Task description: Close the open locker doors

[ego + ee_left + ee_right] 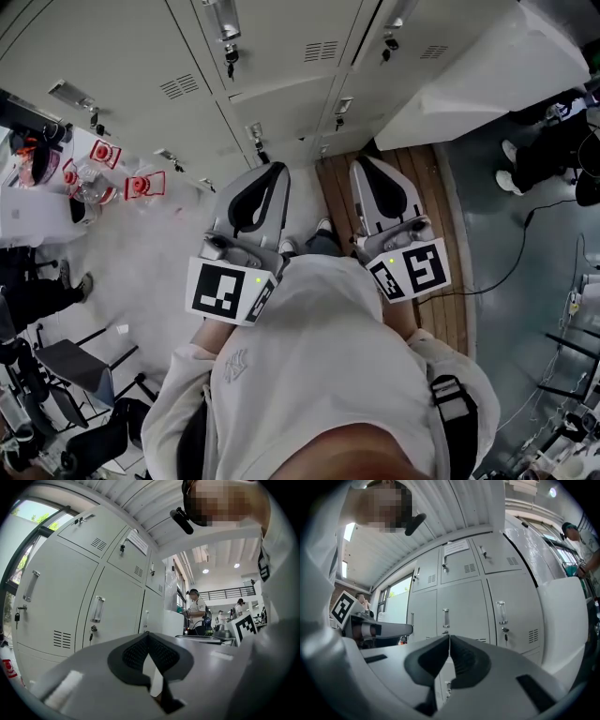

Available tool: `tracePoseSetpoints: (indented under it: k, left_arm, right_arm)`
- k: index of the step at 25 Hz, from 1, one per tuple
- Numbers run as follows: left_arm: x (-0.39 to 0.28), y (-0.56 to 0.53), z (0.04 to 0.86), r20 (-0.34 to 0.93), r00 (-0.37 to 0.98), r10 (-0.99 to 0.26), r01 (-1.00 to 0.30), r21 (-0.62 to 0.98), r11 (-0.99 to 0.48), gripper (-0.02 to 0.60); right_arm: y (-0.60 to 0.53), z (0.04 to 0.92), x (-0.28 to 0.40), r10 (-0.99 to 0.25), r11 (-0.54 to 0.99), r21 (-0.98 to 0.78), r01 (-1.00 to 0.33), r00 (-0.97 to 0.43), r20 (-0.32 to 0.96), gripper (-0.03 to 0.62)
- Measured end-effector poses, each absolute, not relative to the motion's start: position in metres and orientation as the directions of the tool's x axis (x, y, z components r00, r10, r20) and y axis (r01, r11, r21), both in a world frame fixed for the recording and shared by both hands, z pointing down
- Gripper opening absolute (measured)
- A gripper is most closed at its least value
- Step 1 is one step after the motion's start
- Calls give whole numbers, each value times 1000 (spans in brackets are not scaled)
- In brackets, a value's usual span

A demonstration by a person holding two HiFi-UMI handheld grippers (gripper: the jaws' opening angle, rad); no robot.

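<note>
Hand-held grippers (277, 169) (362, 163) abreast before lockers (281, 66)

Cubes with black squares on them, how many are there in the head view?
2. One marker cube sits at the back of the left gripper, the other at the back of the right gripper. None seems hidden.

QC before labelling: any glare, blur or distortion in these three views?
Head view: dim, flat light, no glare; the lockers lean because of the wide lens. Left gripper view: fisheye with black corners, a bright window at upper left, and the left gripper soft up close. Right gripper view: same fisheye curve, the right gripper soft, the lockers behind sharper.
</note>
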State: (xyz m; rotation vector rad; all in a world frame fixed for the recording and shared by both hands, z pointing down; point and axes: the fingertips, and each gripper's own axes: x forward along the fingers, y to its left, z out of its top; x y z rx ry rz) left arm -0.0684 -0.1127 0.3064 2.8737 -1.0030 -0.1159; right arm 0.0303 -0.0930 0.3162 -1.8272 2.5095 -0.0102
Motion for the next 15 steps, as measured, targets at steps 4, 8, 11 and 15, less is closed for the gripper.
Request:
tracePoseSetpoints:
  k: [4, 8, 11, 15]
  left_arm:
    - [-68, -113, 305, -44, 786, -617, -609, 118, -785, 8]
    - [-71, -117, 304, -41, 786, -617, -610, 119, -784, 9]
    - [-72, -121, 303, -45, 784, -619, -611, 120, -782, 9]
    - [-74, -124, 303, -44, 780, -625, -617, 121, -778, 8]
  right_arm:
    - [-93, 316, 27, -952, 307, -14, -952, -306, -21, 14]
    - [-96, 316, 28, -954, 300, -21, -954, -299, -24, 14]
    - [-99, 314, 28, -954, 298, -22, -954, -297, -30, 14]
    - [-103, 311, 25, -952, 304, -22, -952, -303, -38, 14]
